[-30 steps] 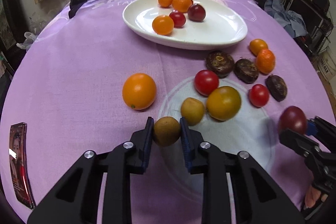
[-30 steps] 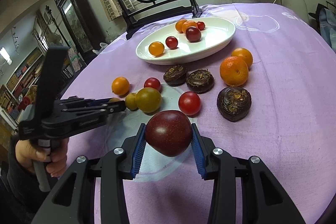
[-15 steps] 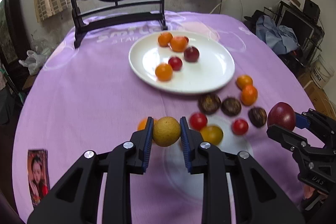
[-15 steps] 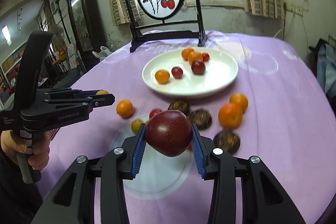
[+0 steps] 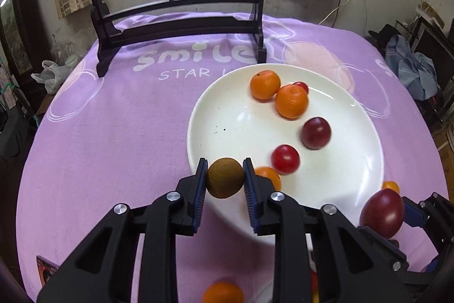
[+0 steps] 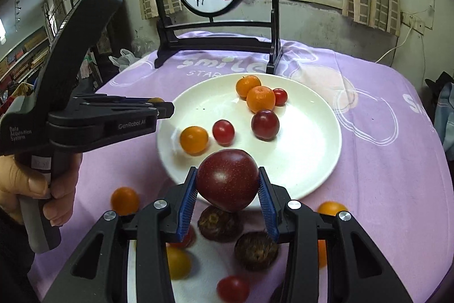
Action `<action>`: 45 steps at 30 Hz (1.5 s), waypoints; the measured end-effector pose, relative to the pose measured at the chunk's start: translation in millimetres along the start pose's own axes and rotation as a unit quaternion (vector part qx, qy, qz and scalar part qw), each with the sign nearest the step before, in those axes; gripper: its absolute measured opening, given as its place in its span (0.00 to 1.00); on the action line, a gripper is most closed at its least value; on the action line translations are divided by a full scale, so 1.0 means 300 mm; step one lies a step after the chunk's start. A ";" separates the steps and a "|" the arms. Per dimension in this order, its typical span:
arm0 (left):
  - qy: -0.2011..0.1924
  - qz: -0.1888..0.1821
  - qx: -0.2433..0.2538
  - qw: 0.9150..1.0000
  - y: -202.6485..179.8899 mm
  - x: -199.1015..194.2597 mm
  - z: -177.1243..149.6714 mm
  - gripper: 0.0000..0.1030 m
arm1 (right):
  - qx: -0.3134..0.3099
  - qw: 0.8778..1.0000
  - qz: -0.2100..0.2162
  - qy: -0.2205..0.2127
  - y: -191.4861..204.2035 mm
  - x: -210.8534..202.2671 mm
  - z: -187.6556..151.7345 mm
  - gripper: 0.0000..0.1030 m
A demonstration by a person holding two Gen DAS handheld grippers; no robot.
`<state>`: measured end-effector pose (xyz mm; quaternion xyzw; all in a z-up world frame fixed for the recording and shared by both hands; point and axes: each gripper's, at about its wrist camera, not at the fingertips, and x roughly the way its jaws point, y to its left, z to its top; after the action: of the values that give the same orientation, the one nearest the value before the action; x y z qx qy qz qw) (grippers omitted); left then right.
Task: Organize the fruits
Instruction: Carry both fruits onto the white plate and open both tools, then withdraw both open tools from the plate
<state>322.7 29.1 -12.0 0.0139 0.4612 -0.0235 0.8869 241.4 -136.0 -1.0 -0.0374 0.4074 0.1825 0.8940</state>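
Purple cloth (image 5: 119, 115) reads "smile" and "STAR"; left hand-held gripper (image 6: 166, 110) reads "GenRobot.AI" and "Data Acquisition System".

Worktop cloth (image 5: 113, 132): I see lilac, white lettering.
Plate (image 5: 227, 115): white.
Pads (image 6: 185, 206): blue.
My plum (image 6: 228, 179): dark red, speckled.
Round fruit (image 5: 225, 177): brown.

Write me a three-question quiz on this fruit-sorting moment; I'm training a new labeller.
1. True or false: the left hand-held gripper is empty.
2. What does the right hand-held gripper hold? A) an orange B) a large dark red fruit C) a wrinkled dark fruit
3. How many fruits lie on the white plate in the right wrist view?

Key:
1. False; it is shut on a small brown fruit.
2. B, the large dark red fruit.
3. Six.
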 end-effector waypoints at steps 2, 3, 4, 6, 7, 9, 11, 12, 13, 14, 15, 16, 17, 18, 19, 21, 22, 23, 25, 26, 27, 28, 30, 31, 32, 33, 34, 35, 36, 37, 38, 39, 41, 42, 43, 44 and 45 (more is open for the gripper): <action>0.014 -0.003 0.000 1.000 -0.003 0.052 0.016 0.24 | 0.006 1.000 -0.002 0.012 -0.014 0.041 0.011 0.42; 0.023 -0.006 -0.003 1.000 -0.005 0.076 0.021 0.24 | 0.010 1.000 -0.002 0.017 -0.022 0.058 0.014 0.42; 0.030 -0.007 -0.006 1.000 -0.007 0.095 0.023 0.30 | 0.015 1.000 0.001 0.025 -0.030 0.081 0.018 0.48; 0.034 -0.001 0.000 0.999 -0.018 0.107 0.019 0.39 | 0.033 0.999 -0.007 0.027 -0.052 0.096 0.022 0.63; 0.032 0.001 0.005 0.999 -0.023 0.102 0.019 0.44 | 0.037 0.999 -0.007 0.025 -0.059 0.094 0.020 0.63; 0.022 0.004 0.006 1.000 -0.027 0.068 0.010 0.56 | 0.042 0.999 -0.001 0.018 -0.069 0.071 0.011 0.63; 0.012 0.008 0.010 1.000 -0.030 0.021 -0.006 0.64 | 0.041 0.999 -0.002 0.012 -0.075 0.045 0.001 0.63; 0.005 0.009 0.016 1.000 -0.035 -0.010 -0.019 0.65 | 0.038 0.999 -0.003 0.007 -0.074 0.019 -0.009 0.63; -0.001 0.009 0.021 1.000 -0.040 -0.041 -0.031 0.68 | 0.035 0.999 -0.005 0.003 -0.075 -0.001 -0.016 0.63; -0.010 0.008 0.025 1.000 -0.045 -0.073 -0.044 0.70 | 0.031 0.999 -0.007 -0.001 -0.076 -0.023 -0.021 0.63; -0.021 0.008 0.030 0.999 -0.053 -0.109 -0.061 0.75 | 0.026 1.000 -0.010 -0.006 -0.079 -0.050 -0.025 0.63; -0.030 0.006 0.037 0.999 -0.062 -0.144 -0.075 0.78 | 0.022 1.000 -0.014 -0.009 -0.081 -0.074 -0.028 0.63; -0.036 0.006 0.042 0.998 -0.070 -0.171 -0.084 0.78 | 0.019 1.000 -0.019 -0.013 -0.083 -0.098 -0.030 0.63; -0.043 0.006 0.048 0.998 -0.080 -0.205 -0.094 0.78 | 0.018 0.999 -0.025 -0.019 -0.087 -0.125 -0.032 0.63; -0.048 0.004 0.053 0.997 -0.089 -0.235 -0.102 0.79 | 0.015 0.999 -0.031 -0.026 -0.089 -0.155 -0.035 0.64; -0.062 0.003 0.060 0.996 -0.103 -0.299 -0.124 0.85 | 0.009 0.998 -0.041 -0.039 -0.092 -0.212 -0.049 0.67; -0.070 0.003 0.062 0.996 -0.108 -0.329 -0.140 0.89 | 0.007 0.998 -0.049 -0.047 -0.093 -0.241 -0.065 0.74; -0.076 0.003 0.064 0.995 -0.112 -0.352 -0.156 0.89 | 0.004 0.997 -0.058 -0.050 -0.094 -0.263 -0.083 0.76; -0.082 0.002 0.068 0.994 -0.117 -0.386 -0.204 0.89 | -0.011 0.997 -0.069 -0.043 -0.089 -0.286 -0.123 0.76; -0.081 0.002 0.073 0.994 -0.123 -0.393 -0.228 0.89 | -0.018 0.997 -0.069 -0.037 -0.090 -0.291 -0.146 0.76; -0.077 0.005 0.080 0.994 -0.130 -0.394 -0.254 0.89 | -0.021 0.997 -0.071 -0.032 -0.093 -0.294 -0.162 0.76; -0.075 0.008 0.084 0.994 -0.132 -0.397 -0.278 0.89 | -0.022 0.997 -0.076 -0.025 -0.099 -0.296 -0.186 0.76; -0.070 0.008 0.084 0.994 -0.125 -0.400 -0.331 0.89 | -0.017 0.997 -0.078 -0.010 -0.109 -0.295 -0.233 0.76; -0.067 0.004 0.079 0.995 -0.115 -0.401 -0.354 0.89 | -0.012 0.997 -0.075 -0.001 -0.118 -0.291 -0.262 0.76; -0.061 -0.001 0.071 0.996 -0.104 -0.396 -0.379 0.89 | -0.009 0.997 -0.074 0.007 -0.124 -0.285 -0.286 0.76; -0.056 -0.007 0.065 0.996 -0.095 -0.390 -0.399 0.89 | -0.007 0.997 -0.073 0.013 -0.125 -0.280 -0.306 0.76; -0.050 -0.014 0.060 0.997 -0.087 -0.380 -0.419 0.89 | -0.004 0.997 -0.074 0.023 -0.130 -0.270 -0.324 0.76; -0.045 -0.020 0.057 0.997 -0.083 -0.367 -0.437 0.89 | -0.001 0.997 -0.078 0.029 -0.134 -0.261 -0.338 0.76; -0.037 -0.024 0.058 0.997 -0.080 -0.352 -0.451 0.90 | 0.003 0.996 -0.080 0.033 -0.137 -0.255 -0.346 0.76; -0.031 -0.023 0.060 0.997 -0.079 -0.334 -0.462 0.90 | 0.009 0.996 -0.079 0.038 -0.142 -0.246 -0.354 0.76; -0.029 -0.021 0.061 0.997 -0.077 -0.325 -0.466 0.90 | 0.012 0.996 -0.077 0.043 -0.142 -0.235 -0.362 0.76; -0.030 -0.021 0.059 0.998 -0.071 -0.315 -0.468 0.90 | 0.014 0.996 -0.077 0.049 -0.141 -0.222 -0.369 0.76; -0.030 -0.025 0.049 0.998 -0.056 -0.299 -0.462 0.90 | 0.011 0.995 -0.082 0.059 -0.136 -0.194 -0.377 0.76; -0.030 -0.028 0.043 0.998 -0.045 -0.291 -0.461 0.90 | 0.012 0.994 -0.084 0.064 -0.136 -0.180 -0.379 0.76; -0.030 -0.028 0.039 0.998 -0.038 -0.284 -0.458 0.90 | 0.014 0.994 -0.086 0.069 -0.135 -0.163 -0.377 0.76; -0.030 -0.027 0.035 0.999 -0.032 -0.276 -0.455 0.90 | 0.015 0.993 -0.087 0.073 -0.136 -0.148 -0.374 0.76; -0.032 -0.023 0.033 0.999 -0.024 -0.267 -0.454 0.90 | 0.015 0.993 -0.087 0.079 -0.134 -0.128 -0.370 0.76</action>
<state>165.1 30.4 -24.8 0.0315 0.4319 -0.0598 0.8994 153.3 -208.7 -49.8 -0.0742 0.4747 0.0942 0.8719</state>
